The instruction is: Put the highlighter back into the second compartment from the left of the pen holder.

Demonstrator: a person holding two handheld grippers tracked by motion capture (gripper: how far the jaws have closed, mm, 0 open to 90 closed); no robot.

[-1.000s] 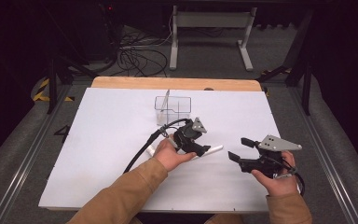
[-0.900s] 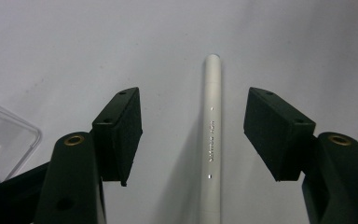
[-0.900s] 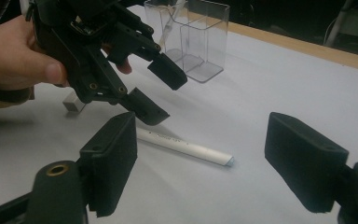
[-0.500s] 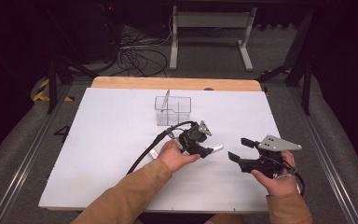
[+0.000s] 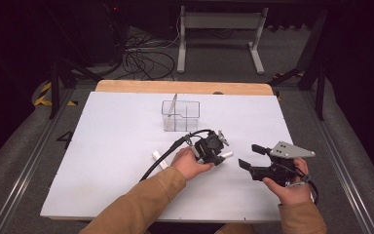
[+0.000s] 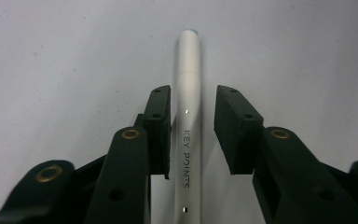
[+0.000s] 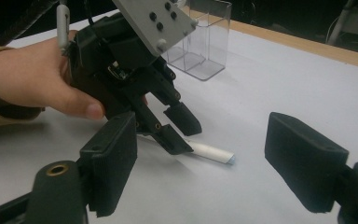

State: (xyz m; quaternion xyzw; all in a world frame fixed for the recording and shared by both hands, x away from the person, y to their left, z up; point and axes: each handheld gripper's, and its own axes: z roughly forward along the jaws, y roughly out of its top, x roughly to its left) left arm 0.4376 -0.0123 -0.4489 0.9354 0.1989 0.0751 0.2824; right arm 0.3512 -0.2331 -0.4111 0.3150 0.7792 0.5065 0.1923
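White pen [image 6: 188,116] lies on the desk [image 5: 117,126] between the left gripper's [image 6: 193,123] closing, not yet pinching fingers; right gripper [image 7: 214,158] fingers spread.

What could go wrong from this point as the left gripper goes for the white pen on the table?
The left gripper, whose jaws have just been closing, straddles the white pen, one pad close against it, a gap at the other: uneven closing might roll it away. The grip sits far from the tip, so the pen may tilt when lifted. The clear organizer already holds a pen; a tilted pen could catch its rim.
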